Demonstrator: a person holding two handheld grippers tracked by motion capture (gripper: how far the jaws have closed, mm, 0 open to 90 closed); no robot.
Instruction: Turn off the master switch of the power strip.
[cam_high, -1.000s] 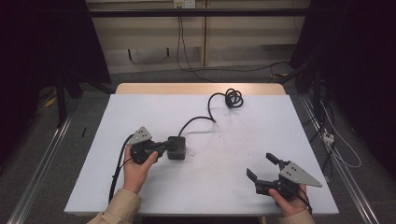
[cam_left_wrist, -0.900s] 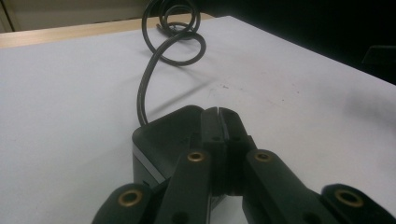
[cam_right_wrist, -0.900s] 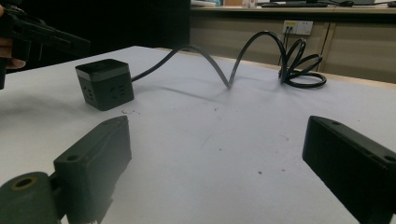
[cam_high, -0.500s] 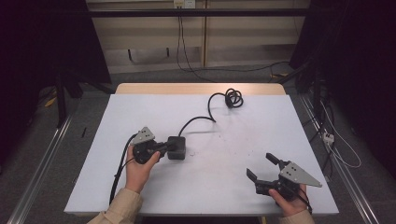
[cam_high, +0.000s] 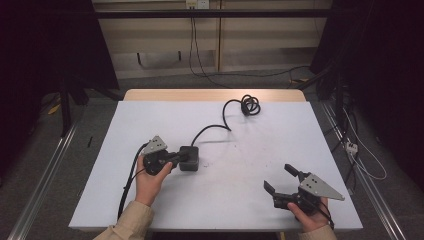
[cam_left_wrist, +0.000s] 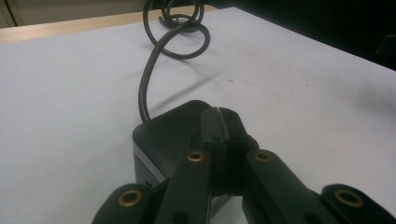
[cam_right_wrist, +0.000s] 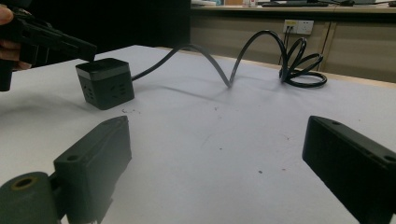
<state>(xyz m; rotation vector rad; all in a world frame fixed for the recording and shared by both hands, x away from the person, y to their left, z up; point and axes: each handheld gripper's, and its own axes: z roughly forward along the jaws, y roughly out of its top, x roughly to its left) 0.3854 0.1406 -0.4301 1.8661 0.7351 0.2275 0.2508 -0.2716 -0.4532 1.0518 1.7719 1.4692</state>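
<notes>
A black cube power socket sits on the white table, left of centre. Its black cable arcs back to a coil near the far edge. My left gripper, held by a hand, is shut with nothing between its jaws. Its tips rest on the cube's top face, as the left gripper view shows close up. From the right gripper view the cube stands at the left with the left gripper touching its top. My right gripper stays open near the front right, empty.
The cable loops up off the table between the cube and the coil. Wall sockets and floor cables lie beyond the table's far edge. Metal rails run along the floor on both sides.
</notes>
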